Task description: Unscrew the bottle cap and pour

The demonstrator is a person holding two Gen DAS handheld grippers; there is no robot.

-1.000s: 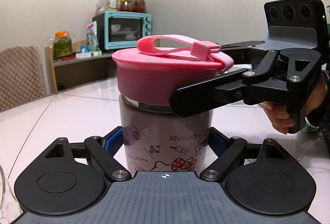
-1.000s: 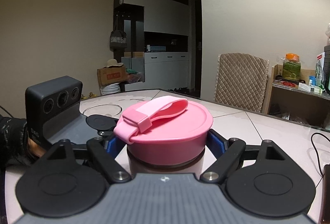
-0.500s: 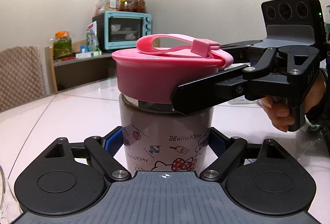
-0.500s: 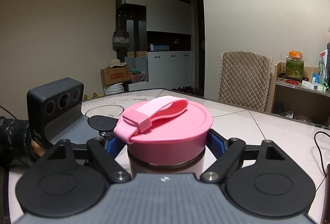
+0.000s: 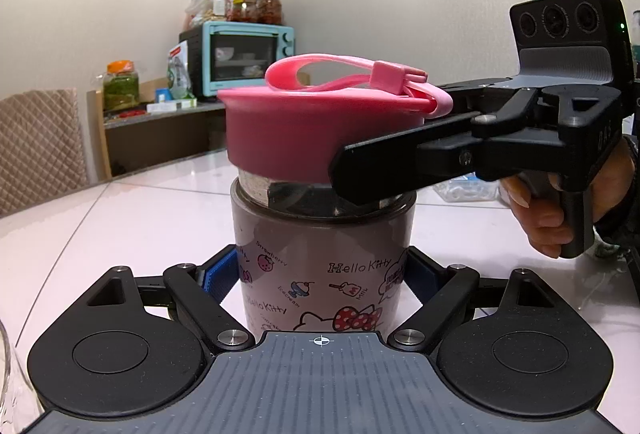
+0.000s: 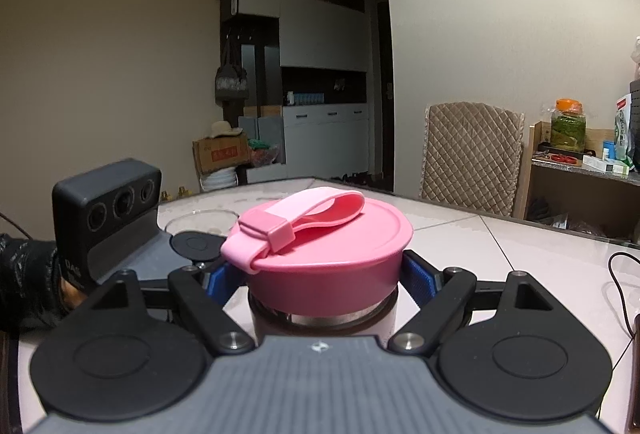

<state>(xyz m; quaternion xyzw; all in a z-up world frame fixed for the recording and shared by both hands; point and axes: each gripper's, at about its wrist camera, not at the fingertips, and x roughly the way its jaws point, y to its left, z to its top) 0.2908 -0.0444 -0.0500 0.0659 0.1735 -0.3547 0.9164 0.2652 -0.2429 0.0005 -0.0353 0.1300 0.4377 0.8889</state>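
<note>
Cap turned a little since a second ago; both grips unchanged.

The strap on the cap (image 5: 320,134) has swung slightly round, while the bottle (image 5: 324,266) stands upright in the same spot on the table (image 5: 120,218). The left gripper (image 5: 322,274) fingers (image 5: 218,276) pinch the bottle's body low down. The right gripper (image 6: 326,274) fingers (image 6: 418,276) pinch the cap from either side, level, square across the bottle's upright axis. The cap still sits on the neck, so I judge the next twist must turn about that axis, the right hand (image 5: 540,210) doing it.
</note>
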